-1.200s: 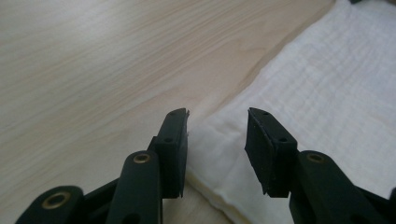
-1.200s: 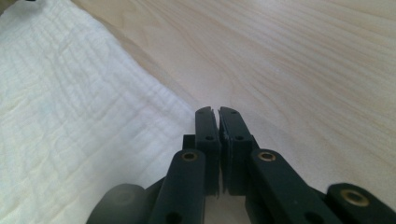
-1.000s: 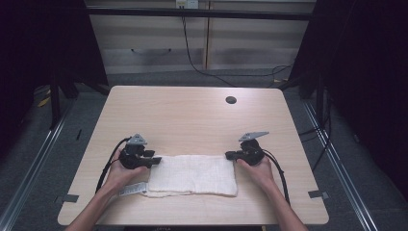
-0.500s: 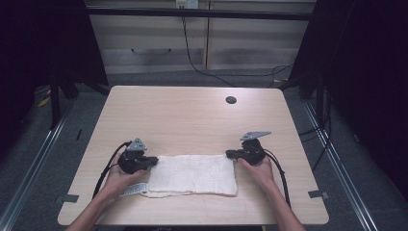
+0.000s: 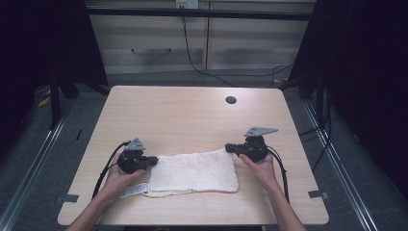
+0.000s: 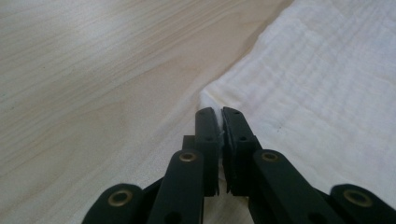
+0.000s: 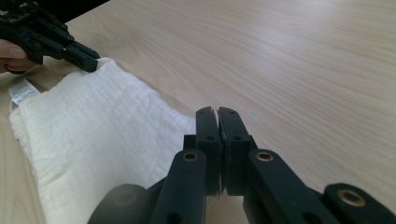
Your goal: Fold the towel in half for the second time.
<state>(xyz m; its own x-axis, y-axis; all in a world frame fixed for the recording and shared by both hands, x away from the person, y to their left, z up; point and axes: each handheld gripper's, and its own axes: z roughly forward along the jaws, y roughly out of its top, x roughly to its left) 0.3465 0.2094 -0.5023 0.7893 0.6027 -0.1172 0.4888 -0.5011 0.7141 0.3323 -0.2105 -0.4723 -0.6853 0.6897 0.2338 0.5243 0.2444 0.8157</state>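
A folded white cloth (image 5: 192, 171) lies near the front edge of the light wooden table (image 5: 183, 115). My left gripper (image 5: 154, 160) is at the cloth's far left corner. In the left gripper view, my left gripper (image 6: 219, 114) is shut, with a sliver of the white cloth (image 6: 327, 84) pinched between its jaws. My right gripper (image 5: 228, 147) is at the far right corner, which is raised a little off the table. In the right gripper view, my right gripper (image 7: 217, 112) is shut at the edge of the cloth (image 7: 93, 135), and the left gripper (image 7: 91, 65) grips the opposite corner.
A white care label (image 5: 133, 190) sticks out at the cloth's near left corner. A dark round hole (image 5: 231, 100) sits in the table's far right part. Bare wood stretches behind the cloth. Cables trail from both grippers toward the front edge.
My left gripper's jaws have closed on the cloth's far left corner. The right hand has risen slightly, lifting the far right corner with it.
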